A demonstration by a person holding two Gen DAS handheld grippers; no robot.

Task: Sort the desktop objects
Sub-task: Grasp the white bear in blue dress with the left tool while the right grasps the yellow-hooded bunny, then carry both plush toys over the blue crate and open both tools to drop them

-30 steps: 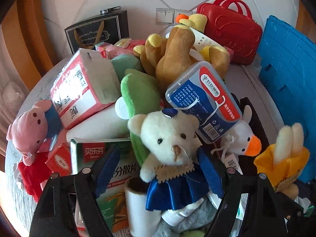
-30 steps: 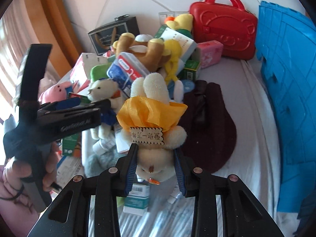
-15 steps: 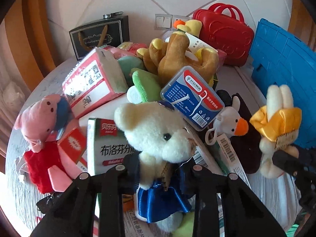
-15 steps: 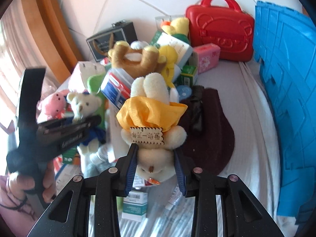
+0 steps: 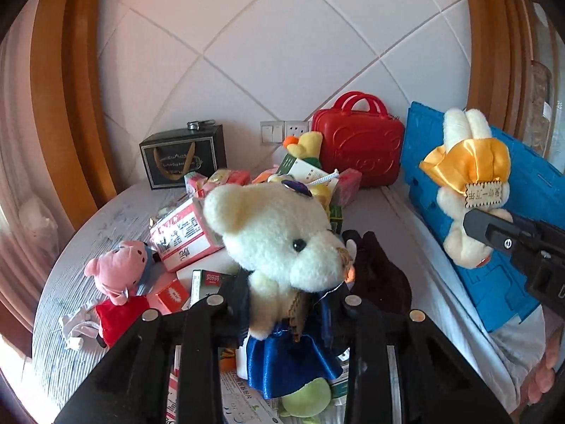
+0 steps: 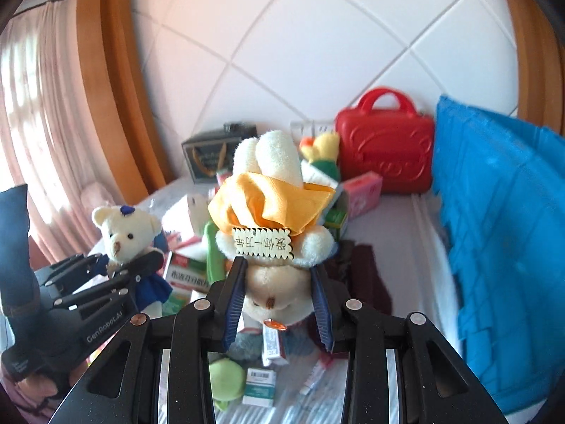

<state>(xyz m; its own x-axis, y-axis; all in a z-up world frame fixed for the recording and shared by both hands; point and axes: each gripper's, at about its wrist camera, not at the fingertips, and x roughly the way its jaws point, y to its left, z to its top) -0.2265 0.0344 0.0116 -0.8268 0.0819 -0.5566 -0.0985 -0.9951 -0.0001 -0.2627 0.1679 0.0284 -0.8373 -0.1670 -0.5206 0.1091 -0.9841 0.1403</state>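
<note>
While each gripper is carrying one soft toy above the cluttered table [image 5: 116, 212], the sorting seems to be in its carry step, with both toys lifted clear of the pile and neither yet set down. The left gripper [image 5: 289, 304] is clamping the cream bear [image 5: 279, 247] in the blue dress, its jaws pressing into the body just under the head. The right gripper [image 6: 279, 300] is squeezing the cream rabbit [image 6: 275, 219] in the yellow cape, its blue-padded jaws closing on the lower body below the wooden tag.

Taking the red case [image 5: 358, 148] against the back wall as landmark, the bear is hanging in front of it and to its left, over the heap of boxes and toys. The rabbit is hanging to the right of the case, in front of the blue crate [image 5: 494, 247], which is standing just beside the case. A pink pig [image 5: 122, 272] is lying on the table well to the left of the case, and a dark cloth [image 5: 381, 272] is lying in front of it.

The next move probably calls for a shared place for plush toys; the crate looks like the likeliest bin, though its opening is not showing. The person would need to bring each toy over the chosen spot, lower it, and only then part the jaws. Both toys are soft, so they may sag or slip if the grip is loosened early.
</note>
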